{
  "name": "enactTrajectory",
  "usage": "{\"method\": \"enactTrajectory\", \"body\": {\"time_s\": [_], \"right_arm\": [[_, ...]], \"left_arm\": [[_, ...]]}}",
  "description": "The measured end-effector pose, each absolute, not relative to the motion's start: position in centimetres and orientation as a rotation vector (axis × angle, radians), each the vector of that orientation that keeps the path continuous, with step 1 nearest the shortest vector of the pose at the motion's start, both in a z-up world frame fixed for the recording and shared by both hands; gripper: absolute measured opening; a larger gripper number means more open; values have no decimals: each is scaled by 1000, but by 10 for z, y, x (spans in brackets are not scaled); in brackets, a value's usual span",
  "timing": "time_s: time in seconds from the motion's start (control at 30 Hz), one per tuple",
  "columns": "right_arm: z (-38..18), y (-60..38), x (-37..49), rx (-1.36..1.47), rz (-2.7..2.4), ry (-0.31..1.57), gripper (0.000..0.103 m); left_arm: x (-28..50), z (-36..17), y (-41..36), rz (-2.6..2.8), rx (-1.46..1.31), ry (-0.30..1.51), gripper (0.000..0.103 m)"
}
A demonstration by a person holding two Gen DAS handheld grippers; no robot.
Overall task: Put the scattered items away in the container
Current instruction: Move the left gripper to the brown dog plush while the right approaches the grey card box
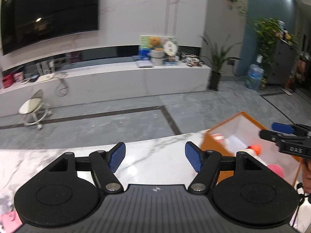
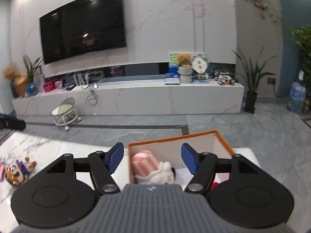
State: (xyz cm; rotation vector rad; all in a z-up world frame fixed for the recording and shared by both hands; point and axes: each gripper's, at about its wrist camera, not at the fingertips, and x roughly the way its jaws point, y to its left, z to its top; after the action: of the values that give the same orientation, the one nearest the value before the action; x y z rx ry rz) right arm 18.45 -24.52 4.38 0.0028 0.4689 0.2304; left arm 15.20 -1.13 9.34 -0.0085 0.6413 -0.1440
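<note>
Here, at the far left of the marble tabletop [image 2: 38, 149], a tiger plush toy [image 2: 18, 171] lies on its own, well apart from the orange box [image 2: 223, 141]. The left tool [image 1: 155, 159] hangs over bare marble, pads apart and empty, the box to its right. The right tool [image 2: 152, 158] hovers at the box's near edge, pads apart, gripping nothing. Inside the box lies a white plush toy [image 2: 155, 169] with a pink-striped hat.
</note>
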Motion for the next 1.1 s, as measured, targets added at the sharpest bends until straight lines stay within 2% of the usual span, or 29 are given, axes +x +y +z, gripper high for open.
{"method": "enactTrajectory", "body": {"time_s": [0.57, 0.9, 1.1], "right_arm": [[31, -191, 180, -100, 333, 507, 68], [11, -162, 181, -155, 396, 562, 69], [-12, -137, 184, -209, 439, 633, 69]], "left_arm": [[118, 79, 111, 5, -112, 648, 80], [105, 32, 160, 14, -187, 618, 81], [113, -6, 173, -10, -213, 685, 81]]}}
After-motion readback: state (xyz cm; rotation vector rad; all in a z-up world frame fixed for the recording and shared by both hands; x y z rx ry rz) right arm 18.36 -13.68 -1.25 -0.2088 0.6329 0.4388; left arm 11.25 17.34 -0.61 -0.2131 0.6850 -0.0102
